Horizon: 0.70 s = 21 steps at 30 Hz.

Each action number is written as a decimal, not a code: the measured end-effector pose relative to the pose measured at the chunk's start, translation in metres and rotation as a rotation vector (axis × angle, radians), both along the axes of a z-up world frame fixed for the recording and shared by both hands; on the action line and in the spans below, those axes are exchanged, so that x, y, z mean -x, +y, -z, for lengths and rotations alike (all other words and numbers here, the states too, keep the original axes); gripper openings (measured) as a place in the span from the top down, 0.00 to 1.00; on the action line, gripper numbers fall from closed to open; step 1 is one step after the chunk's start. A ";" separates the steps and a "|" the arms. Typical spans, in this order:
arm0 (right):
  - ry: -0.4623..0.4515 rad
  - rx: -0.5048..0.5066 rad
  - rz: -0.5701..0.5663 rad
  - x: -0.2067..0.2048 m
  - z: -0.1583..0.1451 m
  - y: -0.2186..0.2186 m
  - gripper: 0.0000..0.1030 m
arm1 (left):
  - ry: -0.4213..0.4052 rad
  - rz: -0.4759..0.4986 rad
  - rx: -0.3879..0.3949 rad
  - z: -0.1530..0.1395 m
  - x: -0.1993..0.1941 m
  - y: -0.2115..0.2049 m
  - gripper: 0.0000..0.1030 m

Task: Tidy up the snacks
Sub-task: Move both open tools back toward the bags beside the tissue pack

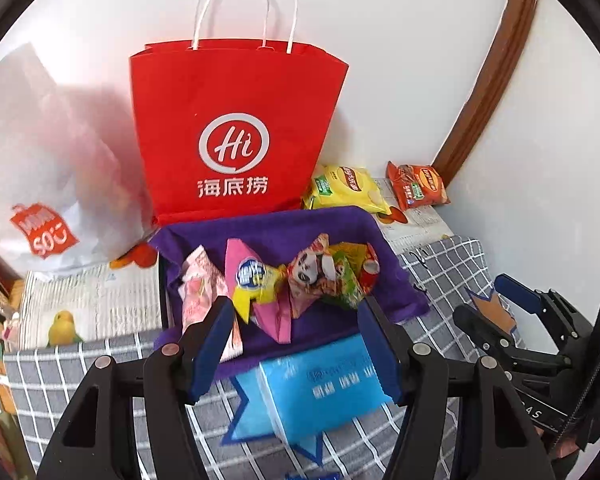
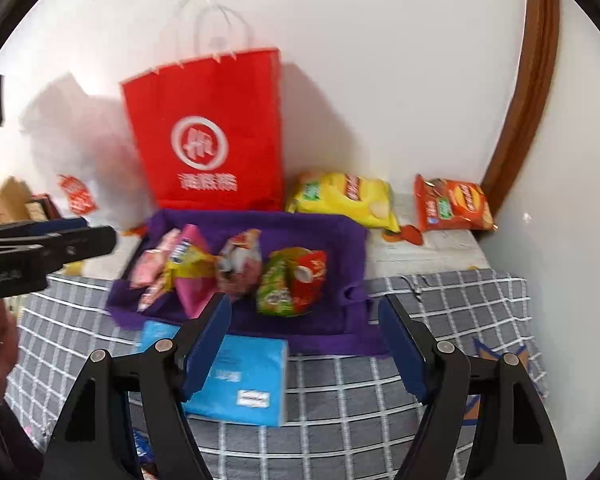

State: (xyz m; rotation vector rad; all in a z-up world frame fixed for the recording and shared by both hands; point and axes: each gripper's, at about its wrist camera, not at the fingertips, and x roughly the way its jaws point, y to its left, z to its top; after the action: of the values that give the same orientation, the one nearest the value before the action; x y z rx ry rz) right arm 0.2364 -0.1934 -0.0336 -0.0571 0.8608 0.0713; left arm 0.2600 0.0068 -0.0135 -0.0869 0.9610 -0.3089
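While both the left gripper [image 1: 296,344] and right gripper [image 2: 304,344] hang parted and empty, the snack packets [image 1: 284,280] lie in the purple tray [image 1: 400,280]: light, crinkly, slippery, probably best pinched at a sealed edge.

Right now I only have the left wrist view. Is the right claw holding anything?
Observer: No. The right claw is open, nothing between its jaws.
Operator: What's below it?
Observer: The front of the purple tray, then checked cloth. The blue tissue pack lies on the cloth toward its left side.
Operator: The green-and-red snack is half hidden behind my claw. Is it in the tray?
Observer: Yes, the green-and-red snack lies fully inside the tray, at the right end of the row.
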 end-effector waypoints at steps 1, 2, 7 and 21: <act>-0.012 -0.005 -0.004 0.005 -0.001 0.001 0.26 | -0.004 -0.004 0.011 -0.001 0.007 0.002 0.40; -0.016 0.000 0.002 0.010 -0.002 0.002 0.25 | -0.012 -0.010 0.024 -0.003 0.015 0.006 0.40; -0.008 0.005 -0.018 0.031 0.000 0.013 0.24 | -0.035 -0.011 0.023 -0.003 0.049 0.014 0.40; 0.073 -0.089 -0.120 0.098 0.031 0.040 0.27 | 0.019 -0.119 -0.021 0.027 0.106 0.053 0.40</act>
State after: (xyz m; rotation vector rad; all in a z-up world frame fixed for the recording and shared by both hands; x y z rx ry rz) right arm 0.1385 -0.1530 -0.0644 -0.0227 0.9257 0.2256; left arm 0.1543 0.0599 -0.0403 -0.1277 0.9735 -0.1888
